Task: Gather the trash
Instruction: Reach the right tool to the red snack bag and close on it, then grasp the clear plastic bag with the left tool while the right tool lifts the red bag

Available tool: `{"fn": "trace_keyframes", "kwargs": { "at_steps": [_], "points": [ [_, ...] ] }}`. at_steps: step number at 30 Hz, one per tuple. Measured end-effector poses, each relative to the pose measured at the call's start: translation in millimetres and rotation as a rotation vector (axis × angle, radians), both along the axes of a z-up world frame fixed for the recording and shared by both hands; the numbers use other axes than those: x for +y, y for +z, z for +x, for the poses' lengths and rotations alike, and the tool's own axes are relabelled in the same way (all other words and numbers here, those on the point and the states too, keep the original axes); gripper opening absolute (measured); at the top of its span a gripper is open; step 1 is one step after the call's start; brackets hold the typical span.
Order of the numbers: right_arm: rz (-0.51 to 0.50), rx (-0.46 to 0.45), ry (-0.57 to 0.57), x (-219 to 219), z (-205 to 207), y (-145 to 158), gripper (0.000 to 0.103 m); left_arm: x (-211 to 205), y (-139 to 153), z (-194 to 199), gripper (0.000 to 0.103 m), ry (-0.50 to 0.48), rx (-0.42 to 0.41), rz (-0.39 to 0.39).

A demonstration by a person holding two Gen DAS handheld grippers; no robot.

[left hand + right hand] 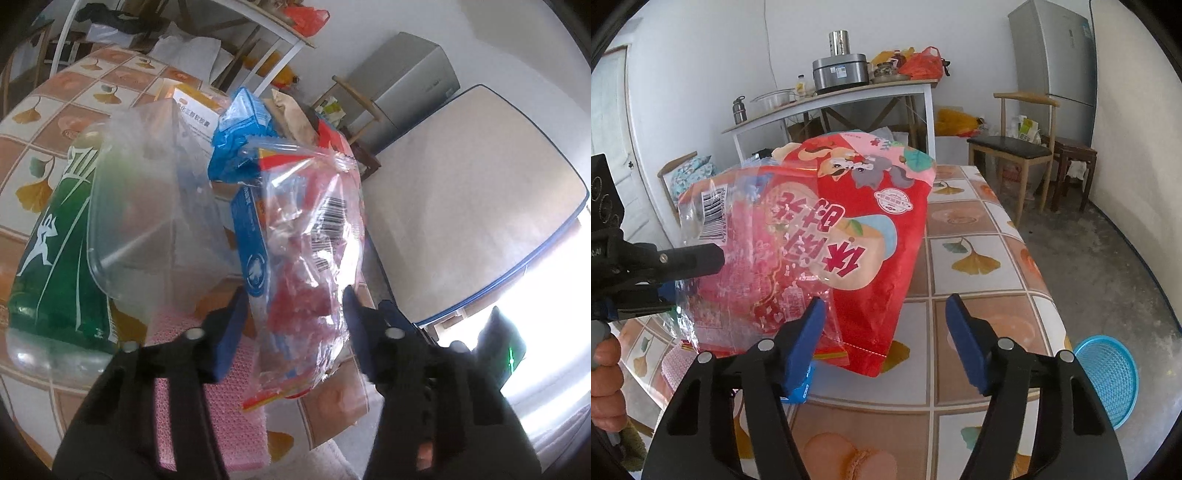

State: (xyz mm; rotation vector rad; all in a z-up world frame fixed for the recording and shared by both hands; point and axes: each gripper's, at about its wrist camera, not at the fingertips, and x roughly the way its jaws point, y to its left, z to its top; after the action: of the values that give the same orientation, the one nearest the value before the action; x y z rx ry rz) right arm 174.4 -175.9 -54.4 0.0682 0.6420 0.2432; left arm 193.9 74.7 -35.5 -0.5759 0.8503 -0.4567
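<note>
Straddling the clear snack bag (306,258), the left gripper (291,332) is nearer (jaws half-closed, pads apparently touching); the right gripper (886,343) gapes beside it.

The left wrist camera sits just behind its gripper (291,325), tilted down and very near the trash heaped on the tiled table (62,110), facing the shelf table (291,33) and fridge (410,85). The right wrist camera looks along its own gripper (884,332) down the table (979,229) towards its far edge. Both views share the clear barcoded bag (317,236) (738,236); the right one catches the left gripper (665,273) from the side.
</note>
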Motion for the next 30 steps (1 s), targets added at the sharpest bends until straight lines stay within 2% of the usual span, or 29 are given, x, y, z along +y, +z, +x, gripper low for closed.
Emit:
{"fn": "trace_keyframes", "kwargs": {
  "at_steps": [1,6,7,10,12,14,17,23,26,30],
  "points": [
    [0.0,-0.001,-0.001,-0.6,-0.9,-0.6,0.065,-0.1,0.5,-0.5,0.035,0.0,-0.004,0.001],
    [0.009,-0.001,-0.005,-7.3,-6.6,3.4,0.065,-1.0,9.0,-16.3,0.025,-0.006,-0.037,-0.01],
    [0.02,0.002,-0.004,-10.5,-8.4,5.8,0.065,-0.6,10.6,-19.2,0.02,-0.008,-0.044,-0.013],
    [0.088,0.004,-0.008,-28.7,-9.1,15.2,0.066,2.0,13.9,-31.4,0.015,-0.006,-0.07,-0.011],
    [0.169,0.028,0.011,-43.5,-3.4,21.0,0.066,4.4,14.6,-36.9,0.011,0.0,-0.075,-0.01],
    [0.27,0.078,0.043,-57.1,8.7,21.7,0.066,6.1,16.5,-43.2,0.01,0.01,-0.082,-0.003],
    [0.489,0.192,0.092,-80.1,43.2,13.1,0.071,7.9,17.8,-50.2,0.01,0.024,-0.084,0.008],
    [0.691,0.375,0.128,-85.7,97.4,-24.9,0.073,3.7,17.8,-59.0,0.01,0.045,-0.079,0.053],
    [0.725,0.398,0.169,-78.2,105.4,-30.2,0.073,-0.3,18.7,-59.6,0.01,0.046,-0.087,0.088],
    [0.685,0.358,0.208,-67.1,101.5,-18.4,0.058,-4.9,16.5,-56.6,0.01,0.038,-0.079,0.118]
  ]
}}
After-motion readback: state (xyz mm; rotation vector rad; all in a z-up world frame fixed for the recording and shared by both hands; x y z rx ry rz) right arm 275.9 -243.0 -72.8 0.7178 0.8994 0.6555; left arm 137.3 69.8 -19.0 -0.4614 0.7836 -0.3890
